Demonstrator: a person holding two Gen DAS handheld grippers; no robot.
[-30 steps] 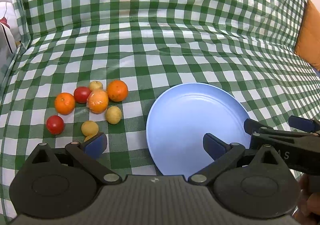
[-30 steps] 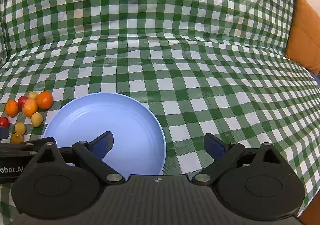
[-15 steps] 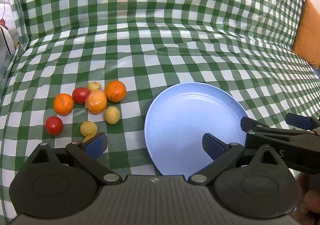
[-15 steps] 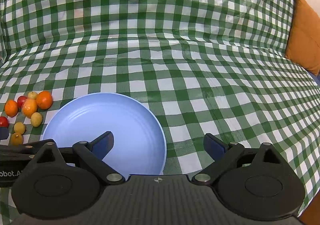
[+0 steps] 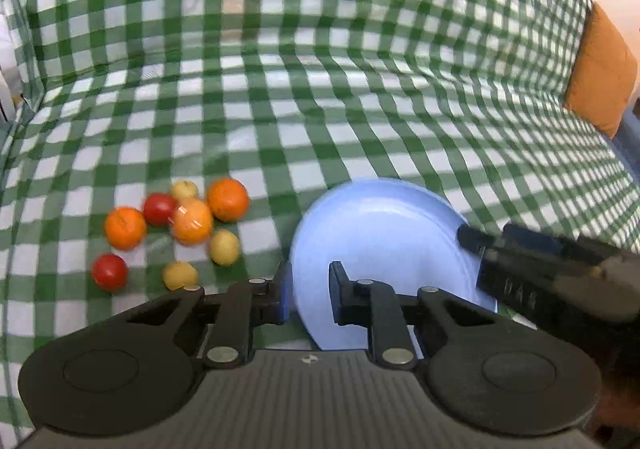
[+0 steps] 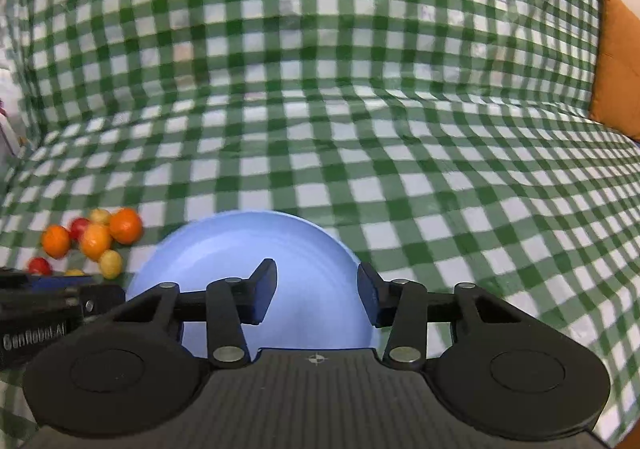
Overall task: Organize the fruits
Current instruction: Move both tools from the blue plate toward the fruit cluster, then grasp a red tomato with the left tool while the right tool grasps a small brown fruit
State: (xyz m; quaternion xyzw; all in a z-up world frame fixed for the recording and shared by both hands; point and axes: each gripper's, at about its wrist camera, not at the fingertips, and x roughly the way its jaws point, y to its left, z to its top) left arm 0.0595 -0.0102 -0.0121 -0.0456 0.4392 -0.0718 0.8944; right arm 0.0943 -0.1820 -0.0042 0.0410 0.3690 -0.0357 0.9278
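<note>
Clearly we are at the very start: no fruit is on the plate yet. Off at nine o'clock from the plate (image 5: 384,249), in the left wrist view, the fruits lie loose on the checked cloth (image 5: 320,89). A red tomato (image 5: 109,271) sits farthest left, an orange (image 5: 125,228) at its one o'clock, and a second tomato (image 5: 159,208) beyond that. A pale orange (image 5: 192,221) holds the middle of the cluster, with a deeper orange (image 5: 227,199) at its one o'clock. Three small yellow fruits (image 5: 224,247) are scattered around them, all well apart from the plate.

Next, our left gripper (image 5: 310,295) hangs over the plate's left edge. Its jaws are closing and stand nearly together; blur hides whether they touch the rim, and they seem to close on nothing. Farther right, our right gripper (image 6: 316,289) hovers over the plate's near half, jaws also closing with a moderate gap and only plate visible between them. In the left view it enters from four o'clock (image 5: 480,241). An orange cushion (image 5: 600,69) sits at the far right.

We judge this a settling step before the first pick. The next move calls for spreading the left jaws, swinging toward ten o'clock to the nearest yellow fruit, and straddling it without nudging its neighbours, since round fruit rolls easily on slick cloth.
</note>
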